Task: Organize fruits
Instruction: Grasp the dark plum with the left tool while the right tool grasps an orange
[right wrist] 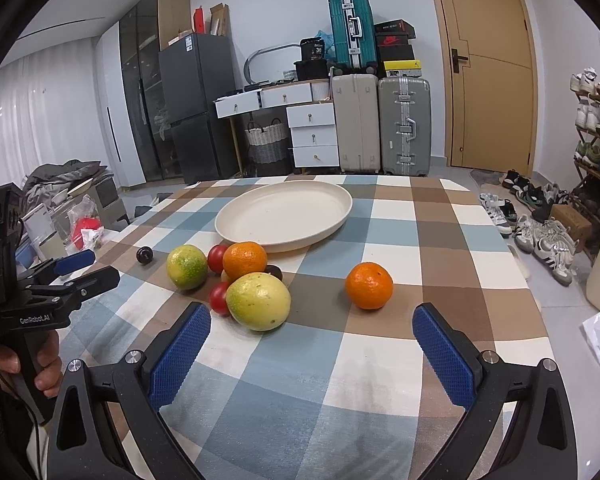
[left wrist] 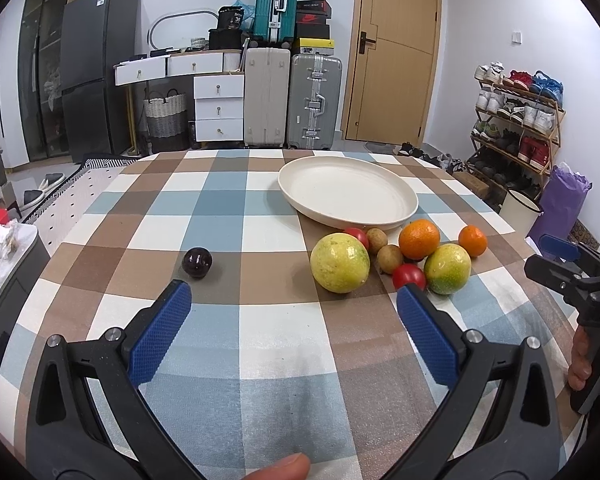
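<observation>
A cream plate (left wrist: 396, 200) (right wrist: 236, 222) sits empty at the table's far side. In front of it lie two yellow-green fruits (left wrist: 339, 263) (left wrist: 447, 268), two oranges (left wrist: 419, 239) (left wrist: 473, 241), two red tomatoes (left wrist: 409, 277), two brown longans (left wrist: 389, 258) and, apart to the left, a dark plum (left wrist: 196, 263) (right wrist: 144, 255). My left gripper (left wrist: 294, 300) is open and empty, short of the fruit. My right gripper (right wrist: 312, 322) is open and empty; one orange (right wrist: 369, 285) lies just beyond it, the nearer yellow-green fruit (right wrist: 258, 301) by its left finger.
The table wears a checked cloth (left wrist: 260, 340). Each view shows the other gripper at its edge: the right one (left wrist: 572, 268), the left one (right wrist: 68, 276). Suitcases (left wrist: 292, 100), drawers, a fridge, a door and a shoe rack (left wrist: 516, 120) stand beyond the table.
</observation>
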Tool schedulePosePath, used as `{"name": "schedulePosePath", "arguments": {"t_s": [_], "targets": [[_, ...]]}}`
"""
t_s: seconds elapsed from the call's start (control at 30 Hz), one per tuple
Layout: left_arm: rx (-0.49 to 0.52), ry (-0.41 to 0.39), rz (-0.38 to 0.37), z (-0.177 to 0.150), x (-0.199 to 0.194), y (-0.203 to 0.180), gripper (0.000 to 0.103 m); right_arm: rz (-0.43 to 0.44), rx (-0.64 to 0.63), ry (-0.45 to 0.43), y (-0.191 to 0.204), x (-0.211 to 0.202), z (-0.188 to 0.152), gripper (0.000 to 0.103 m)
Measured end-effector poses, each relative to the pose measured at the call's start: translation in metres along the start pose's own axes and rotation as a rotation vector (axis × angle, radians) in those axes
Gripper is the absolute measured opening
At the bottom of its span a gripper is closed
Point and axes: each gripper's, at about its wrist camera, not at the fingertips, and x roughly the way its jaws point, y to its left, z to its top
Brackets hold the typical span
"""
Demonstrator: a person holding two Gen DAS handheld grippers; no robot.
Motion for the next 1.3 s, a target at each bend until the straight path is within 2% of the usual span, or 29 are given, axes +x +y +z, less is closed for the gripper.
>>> {"name": "schedulePosePath", "arguments": {"t_s": [0.17,0.43,0.63,0.8,1.03,1.3], "targets": [[-0.005,0.007,0.004,-0.001,0.003,0.002,0.102,-0.011,0.004,0.013,0.0,0.003,0.001,0.103],[-0.029,0.039,0.002,-0.002,0.009,0.006,0.103,-0.044,0.038,0.102,-0.011,0.023,0.002,0.103],[-0.019,0.043,0.036,0.003,0.011,0.015,0.103,-0.004,0.072,0.166,-0.022,0.036,0.009,0.103],[-0.031,0.064,0.079,0.013,0.018,0.034,0.102,0.001,0.093,0.173,-0.032,0.043,0.018,0.103],[-0.077,0.091,0.083,0.028,0.036,0.065,0.102,-0.013,0.116,0.224,-0.044,0.064,0.03,0.102],[-0.074,0.163,0.1,0.038,0.069,0.081,0.094,-0.031,0.114,0.263,-0.052,0.089,0.039,0.096]]}}
